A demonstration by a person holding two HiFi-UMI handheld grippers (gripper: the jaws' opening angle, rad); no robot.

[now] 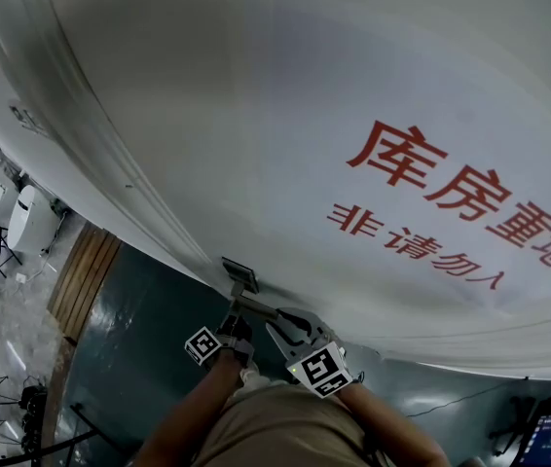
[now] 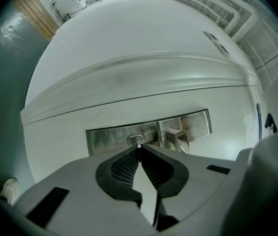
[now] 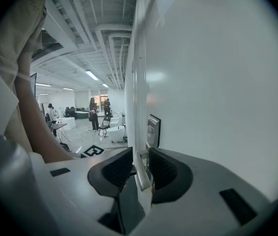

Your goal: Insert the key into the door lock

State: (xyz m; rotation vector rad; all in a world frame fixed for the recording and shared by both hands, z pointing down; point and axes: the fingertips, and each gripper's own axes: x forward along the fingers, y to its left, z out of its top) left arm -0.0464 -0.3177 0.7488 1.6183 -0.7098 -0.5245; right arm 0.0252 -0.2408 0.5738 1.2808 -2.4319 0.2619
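A white door (image 1: 285,115) with red characters carries a metal lock plate (image 2: 109,136) with an oval keyhole (image 2: 135,140). My left gripper (image 2: 139,149) is shut on a thin key (image 2: 138,143), and the key's tip sits at the keyhole. In the head view the left gripper (image 1: 234,321) points at the lock plate (image 1: 239,274) from below. My right gripper (image 3: 140,156) is closed around the silver door handle (image 3: 141,176), with a pad on either side of the lever. The handle (image 2: 182,136) juts out to the right of the keyhole.
The door's edge (image 3: 134,82) runs up past the lock plate (image 3: 153,130). Beyond it lies an open hall with tables, chairs and several people (image 3: 94,113). My left gripper's marker cube (image 3: 94,150) shows low down. A wooden strip (image 1: 81,275) borders the dark floor.
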